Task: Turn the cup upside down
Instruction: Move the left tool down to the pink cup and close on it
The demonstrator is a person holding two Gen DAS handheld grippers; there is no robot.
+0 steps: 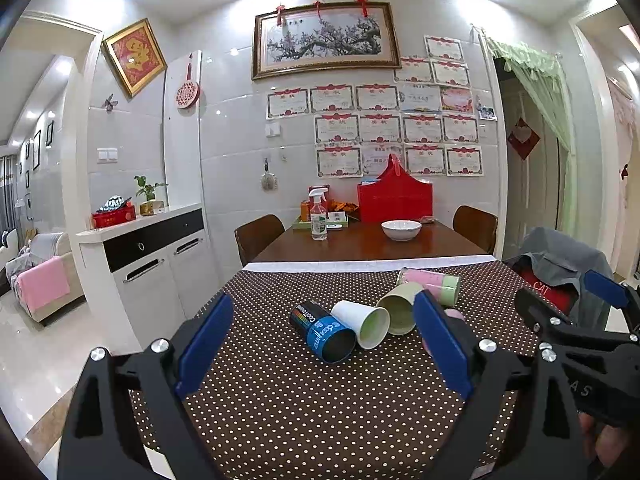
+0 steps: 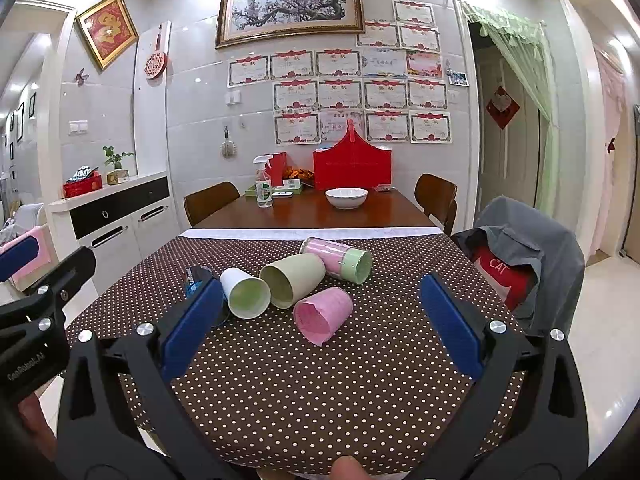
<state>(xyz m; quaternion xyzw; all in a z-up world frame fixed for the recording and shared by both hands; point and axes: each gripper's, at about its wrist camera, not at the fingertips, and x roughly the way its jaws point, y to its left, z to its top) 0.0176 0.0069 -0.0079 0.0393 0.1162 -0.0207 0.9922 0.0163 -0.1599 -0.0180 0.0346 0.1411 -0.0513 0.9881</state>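
Note:
Several cups lie on their sides on the dotted brown tablecloth [image 2: 320, 380]. A black and blue cup [image 1: 325, 332], a white cup [image 1: 362, 322] [image 2: 245, 292], an olive cup [image 1: 398, 312] [image 2: 291, 283], a pink cup [image 2: 323, 314] and a pink-and-green cup [image 1: 432, 283] [image 2: 338, 260]. My left gripper [image 1: 324, 344] is open, just short of the black and blue cup. My right gripper [image 2: 320, 320] is open, with the pink cup lying between its blue pads. Both are empty.
Beyond the cloth, the wooden table [image 2: 312, 214] bears a white bowl [image 2: 346, 198], a spray bottle [image 2: 263, 186] and a red bag [image 2: 352, 168]. A chair with a grey and red jacket [image 2: 520, 256] stands at the right. A white cabinet [image 1: 152, 248] stands at the left.

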